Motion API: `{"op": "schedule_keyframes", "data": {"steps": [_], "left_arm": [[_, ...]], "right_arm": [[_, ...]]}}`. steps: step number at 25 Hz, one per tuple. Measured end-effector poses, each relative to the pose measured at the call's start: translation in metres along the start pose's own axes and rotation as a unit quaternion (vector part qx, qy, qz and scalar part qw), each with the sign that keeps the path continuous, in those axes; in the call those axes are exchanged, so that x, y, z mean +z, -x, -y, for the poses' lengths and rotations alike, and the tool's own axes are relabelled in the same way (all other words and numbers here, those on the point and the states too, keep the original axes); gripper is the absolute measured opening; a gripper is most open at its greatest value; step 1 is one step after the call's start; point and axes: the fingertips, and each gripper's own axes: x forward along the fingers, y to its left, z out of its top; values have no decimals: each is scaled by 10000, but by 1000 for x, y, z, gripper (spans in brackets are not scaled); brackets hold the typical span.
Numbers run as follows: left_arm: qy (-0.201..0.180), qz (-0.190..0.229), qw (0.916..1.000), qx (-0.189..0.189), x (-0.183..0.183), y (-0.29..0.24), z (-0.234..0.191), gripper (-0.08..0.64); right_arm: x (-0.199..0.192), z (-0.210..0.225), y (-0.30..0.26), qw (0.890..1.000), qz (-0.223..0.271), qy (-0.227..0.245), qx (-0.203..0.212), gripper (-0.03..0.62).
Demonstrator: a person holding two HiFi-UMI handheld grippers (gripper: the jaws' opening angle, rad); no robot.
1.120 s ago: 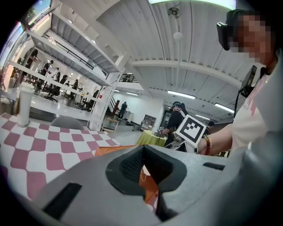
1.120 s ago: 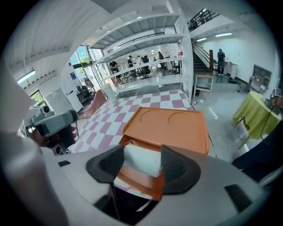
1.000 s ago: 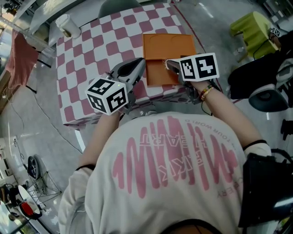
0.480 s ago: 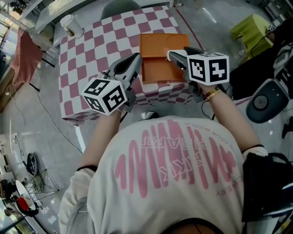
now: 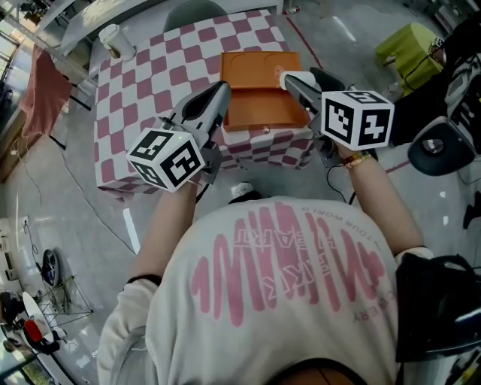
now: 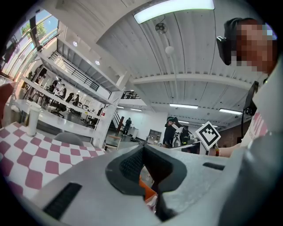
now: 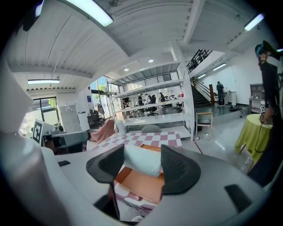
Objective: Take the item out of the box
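Observation:
An orange box (image 5: pixel 259 107) lies open on the checkered table (image 5: pixel 150 83), its lid folded back flat. My right gripper (image 7: pixel 142 162) hangs above the box's right side and is shut on a pale, soft, roll-shaped item (image 7: pixel 143 161), which is clear of the box (image 7: pixel 141 185). In the head view that gripper (image 5: pixel 290 80) reaches over the box's right edge. My left gripper (image 5: pixel 218 96) hovers by the box's left side with its jaws together and nothing in them. From the left gripper view only a sliver of the orange box (image 6: pixel 146 193) shows under the pads.
A white cup (image 5: pixel 113 41) stands at the table's far left corner. A grey chair (image 5: pixel 195 11) sits behind the table. A yellow-green draped stool (image 5: pixel 409 45) is off to the right, a pink cloth (image 5: pixel 37 90) to the left. The table's near edge is just below the box.
Both grippers have risen and moved away from me. The right one has come up off the box's tray with the pale item still in its jaws.

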Motion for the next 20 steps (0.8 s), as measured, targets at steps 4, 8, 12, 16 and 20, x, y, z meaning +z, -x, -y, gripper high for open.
{"op": "schedule_keyframes", "data": {"steps": [4, 8, 12, 16, 20], "left_arm": [[-38, 131, 9999, 69, 2, 3, 14, 6], [-62, 155, 9996, 211, -3, 6, 26, 8], [27, 94, 9995, 286, -11, 11, 39, 6], [85, 120, 9995, 285, -16, 16, 52, 6], [60, 94, 9995, 297, -22, 22, 67, 8]], "right_arm": [[-4, 6, 20, 9999, 103, -78, -43, 262], [-10, 10, 38, 9998, 169, -76, -79, 262], [-11, 11, 61, 9989, 396, -262, -30, 262], [-11, 12, 83, 9969, 673, -414, 49, 262], [-15, 12, 103, 9942, 886, -599, 138, 262]]}}
